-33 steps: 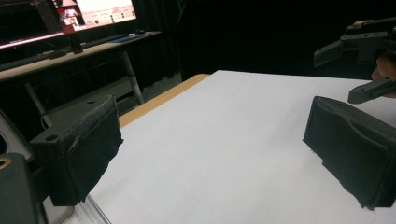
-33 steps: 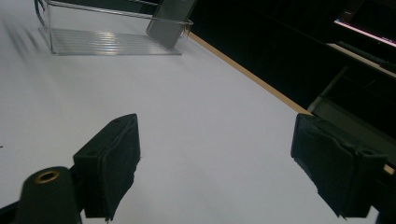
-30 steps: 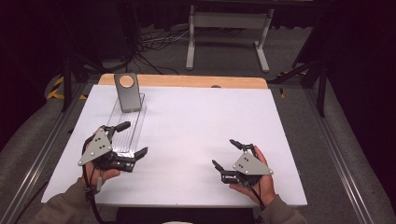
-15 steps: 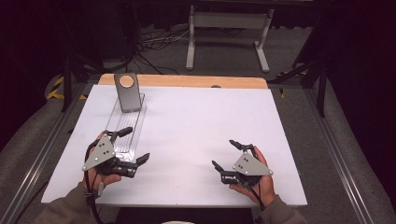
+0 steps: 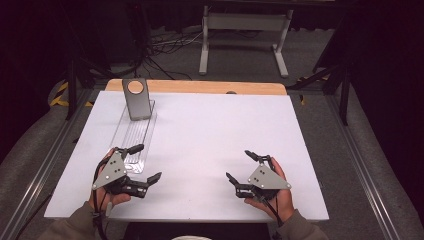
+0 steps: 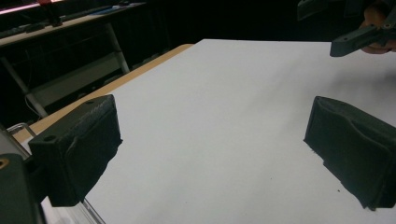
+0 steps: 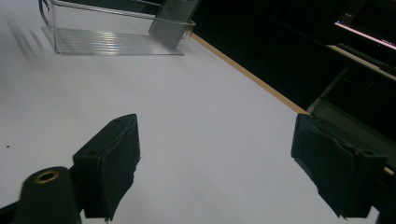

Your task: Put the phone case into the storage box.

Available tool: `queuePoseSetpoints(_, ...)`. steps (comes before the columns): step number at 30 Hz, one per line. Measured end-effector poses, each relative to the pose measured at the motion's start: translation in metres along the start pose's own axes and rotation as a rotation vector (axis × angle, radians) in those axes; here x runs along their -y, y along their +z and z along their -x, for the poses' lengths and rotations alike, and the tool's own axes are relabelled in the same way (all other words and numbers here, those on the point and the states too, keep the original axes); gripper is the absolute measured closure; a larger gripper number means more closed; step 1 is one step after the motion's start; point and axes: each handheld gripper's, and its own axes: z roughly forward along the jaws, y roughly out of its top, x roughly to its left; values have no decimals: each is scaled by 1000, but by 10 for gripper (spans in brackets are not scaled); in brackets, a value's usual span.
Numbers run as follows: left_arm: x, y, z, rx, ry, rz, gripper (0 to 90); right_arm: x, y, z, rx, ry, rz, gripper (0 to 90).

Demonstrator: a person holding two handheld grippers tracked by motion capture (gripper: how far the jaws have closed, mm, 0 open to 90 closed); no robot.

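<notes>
A clear plastic tray (image 5: 134,134) lies lengthwise at the table's left, and a grey slab with a round tan disc (image 5: 136,99) leans upright at its far end. My left gripper (image 5: 149,161) is open just off the tray's near end, one jaw beside its corner, nothing between the jaws. In the left gripper view the gripper (image 6: 210,140) frames bare white table. My right gripper (image 5: 238,165) is open near the front right, also holding nothing. The right gripper view looks past its own gripper (image 7: 219,163) toward the tray (image 7: 116,39) and the slab (image 7: 175,18).
A white board (image 5: 210,130) covers the table, with a wooden strip (image 5: 200,87) along its far edge. A metal stand (image 5: 242,37) and cables sit on the floor beyond. The right gripper (image 6: 357,37) shows at the upper right of the left gripper view.
My left gripper has drifted slightly toward the table's front edge and to the right, still open. The right gripper has stayed put.
</notes>
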Motion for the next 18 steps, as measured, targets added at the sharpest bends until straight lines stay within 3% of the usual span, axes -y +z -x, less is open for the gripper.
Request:
queuePoseSetpoints(9,11,-3,4,-12,-5,-21,49,0,1,-2,0,-3,-8,164)
queuePoseSetpoints(18,21,-6,6,13,-23,-41,50,0,0,-3,5,-6,-10,164)
